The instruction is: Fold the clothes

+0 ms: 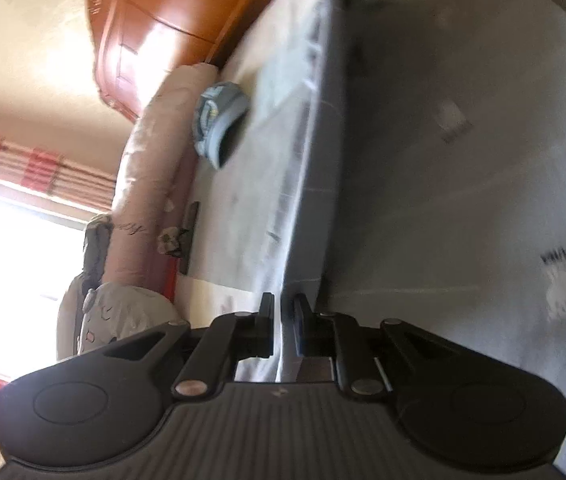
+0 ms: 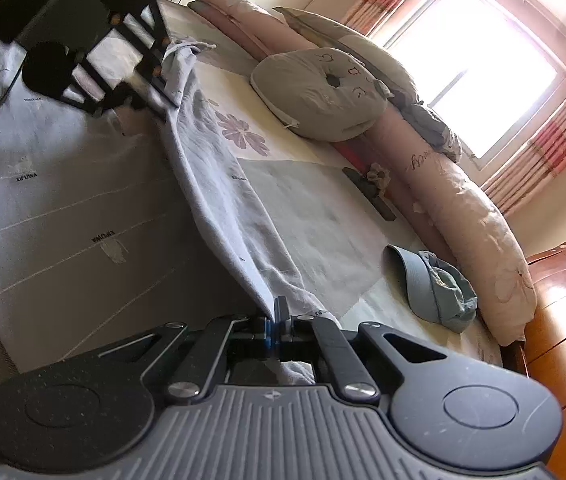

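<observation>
A pale lilac-grey garment with thin white lines and small printed logos hangs stretched above the bed. In the right wrist view its taut upper edge runs from my right gripper, shut on the near end, up to my left gripper, which pinches the far end with its drawstring. In the left wrist view, which is tilted sideways, the same garment fills the right side. Its edge passes between the fingers of my left gripper, shut on the cloth.
The bed sheet with a flower print lies beneath. A folded blue garment sits near the rolled pink quilt. A grey pillow, a dark flat object, the wooden headboard and a bright window lie beyond.
</observation>
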